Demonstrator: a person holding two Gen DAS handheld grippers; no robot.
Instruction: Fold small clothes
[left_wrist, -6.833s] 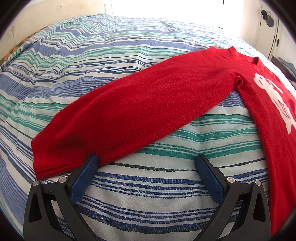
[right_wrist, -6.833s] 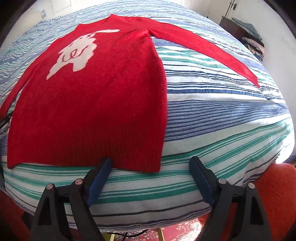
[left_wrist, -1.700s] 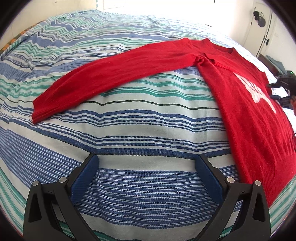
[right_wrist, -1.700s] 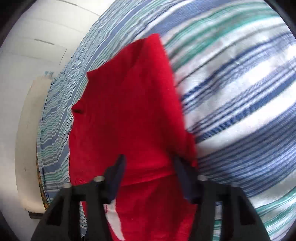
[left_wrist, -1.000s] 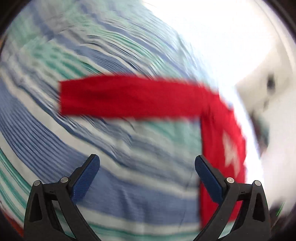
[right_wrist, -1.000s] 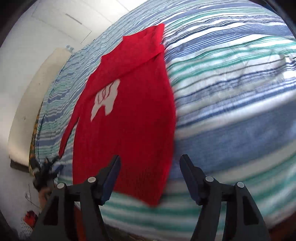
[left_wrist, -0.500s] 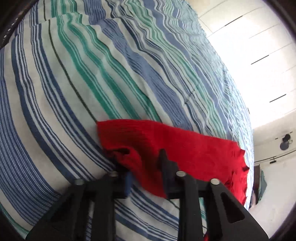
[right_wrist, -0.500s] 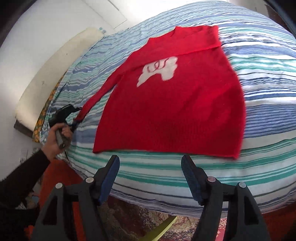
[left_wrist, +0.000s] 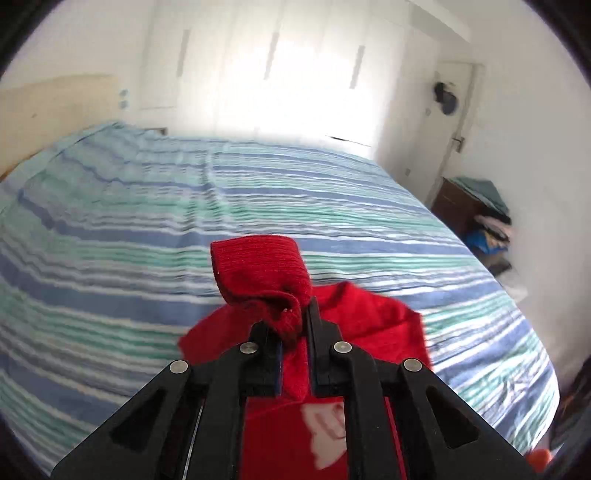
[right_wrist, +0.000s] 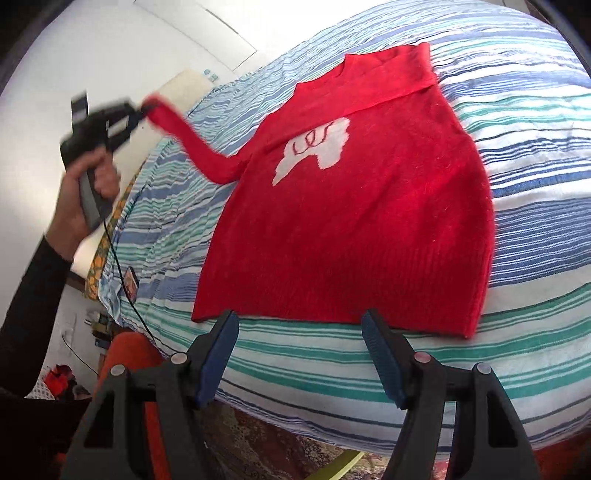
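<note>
The left gripper (left_wrist: 293, 328) is pinched on the cuff (left_wrist: 258, 273) of the red sweater (right_wrist: 354, 206), holding that sleeve (right_wrist: 195, 147) up off the striped bed (right_wrist: 517, 369) so it slopes down to the shoulder. The right gripper (right_wrist: 299, 354) hangs with its jaws spread wide and nothing between them, just off the sweater's hem. The sweater's body lies flat, face up on the bed, white motif (right_wrist: 314, 147) showing, its other sleeve folded across the top by the collar.
</note>
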